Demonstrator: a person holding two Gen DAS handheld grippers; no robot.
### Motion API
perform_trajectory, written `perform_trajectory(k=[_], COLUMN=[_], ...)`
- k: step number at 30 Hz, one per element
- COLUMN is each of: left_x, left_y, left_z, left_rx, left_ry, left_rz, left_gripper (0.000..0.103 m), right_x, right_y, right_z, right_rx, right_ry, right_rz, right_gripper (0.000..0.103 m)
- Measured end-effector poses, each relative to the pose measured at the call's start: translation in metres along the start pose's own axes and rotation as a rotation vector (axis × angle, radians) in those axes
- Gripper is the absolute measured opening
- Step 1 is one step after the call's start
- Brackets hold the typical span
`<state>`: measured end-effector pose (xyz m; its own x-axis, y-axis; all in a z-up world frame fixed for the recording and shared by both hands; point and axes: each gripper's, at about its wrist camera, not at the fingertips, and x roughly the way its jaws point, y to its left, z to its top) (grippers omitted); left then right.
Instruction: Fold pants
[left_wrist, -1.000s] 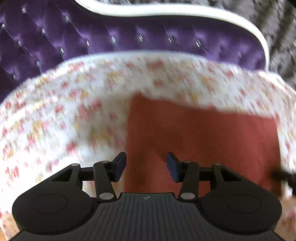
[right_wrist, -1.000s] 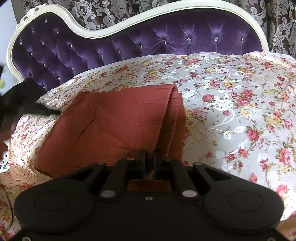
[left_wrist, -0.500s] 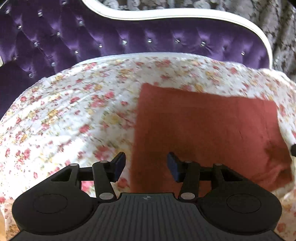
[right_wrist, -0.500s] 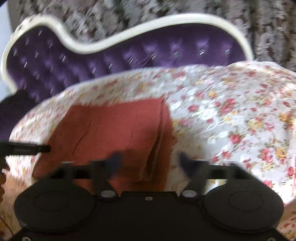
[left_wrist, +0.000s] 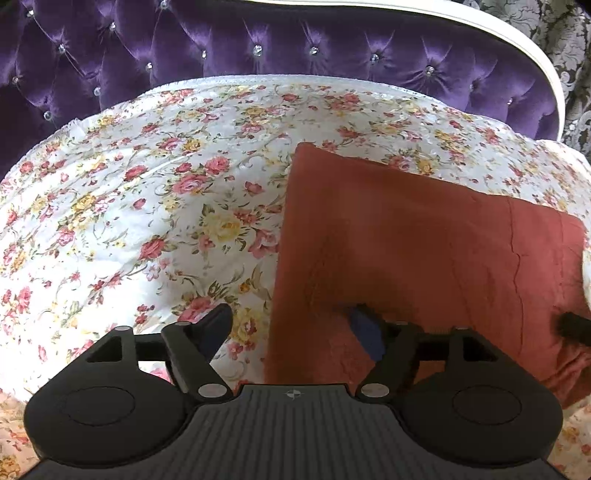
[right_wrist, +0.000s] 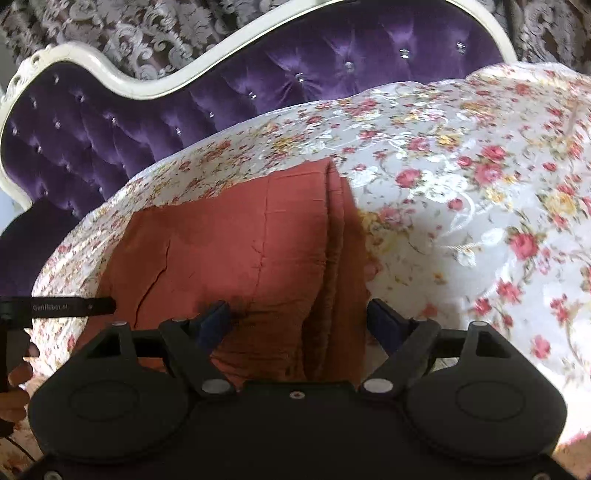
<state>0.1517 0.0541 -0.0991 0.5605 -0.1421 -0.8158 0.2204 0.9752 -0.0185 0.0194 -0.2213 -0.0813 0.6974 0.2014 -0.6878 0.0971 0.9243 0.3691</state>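
Simply folded pants (left_wrist: 424, 258) on bedspread (left_wrist: 147, 221)

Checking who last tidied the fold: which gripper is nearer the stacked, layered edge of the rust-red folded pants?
Right. The right gripper straddles the layered edge, jaws open. The left gripper sits open over the opposite, single edge of the rust-red folded pants.

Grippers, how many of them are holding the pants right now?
0. The left gripper stands open over the near left edge of the folded pants; the right gripper stands open, straddling their right edge.
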Motion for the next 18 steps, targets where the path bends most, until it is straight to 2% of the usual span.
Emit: perform_trajectory(k=[6, 18], left_x=[0.008, 0.017], left_y=[-0.003, -0.013], left_z=[0.007, 0.015], left_rx=[0.0, -0.011], left_ry=[0.001, -0.007], left_rz=[-0.023, -0.053], left_gripper=[0.077, 0.078], right_x=[0.009, 0.024], right_y=[0.002, 0.005], right_z=[0.007, 0.018], right_rx=[-0.002, -0.024], right_ry=[0.0, -0.019], right_rz=[0.016, 0.039], right_gripper=[0.085, 0.085])
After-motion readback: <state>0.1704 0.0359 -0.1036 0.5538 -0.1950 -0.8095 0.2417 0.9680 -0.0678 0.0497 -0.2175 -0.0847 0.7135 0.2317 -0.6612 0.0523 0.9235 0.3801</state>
